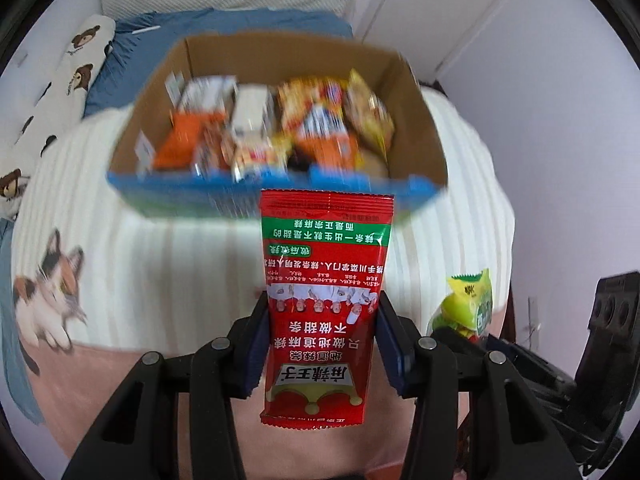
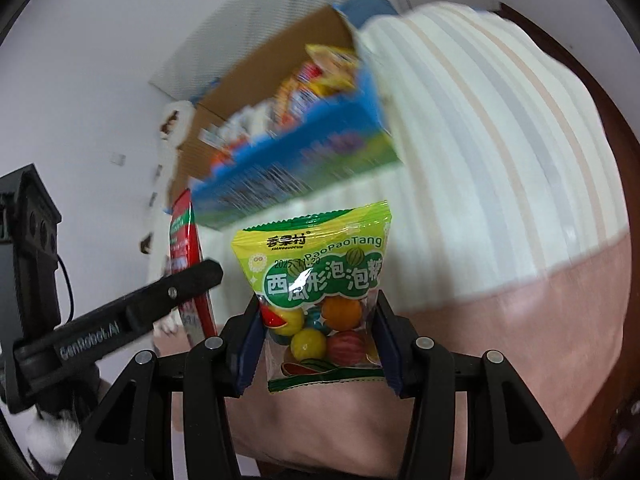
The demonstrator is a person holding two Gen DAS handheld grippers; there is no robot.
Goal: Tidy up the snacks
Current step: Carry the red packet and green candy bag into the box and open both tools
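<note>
My left gripper (image 1: pixel 322 312) is shut on a red snack packet (image 1: pixel 320 280), held upright above the bed, just short of the near wall of a cardboard box (image 1: pixel 424 120) that holds several snack packs. My right gripper (image 2: pixel 316 312) is shut on a yellow-green bag of gum balls (image 2: pixel 316 280). In the right wrist view the box (image 2: pixel 280 168) lies ahead and to the left. The red packet (image 2: pixel 186 248) and the left gripper's finger (image 2: pixel 160 300) show at the left. The gum bag (image 1: pixel 468 300) also shows at the right of the left wrist view.
The box sits on a white striped bed cover (image 1: pixel 160 260) with a pink band near me. A cat print (image 1: pixel 48 292) is at the left. A bear-print pillow (image 1: pixel 60 92) and a blue pillow (image 1: pixel 132 64) lie behind. White walls stand at the right.
</note>
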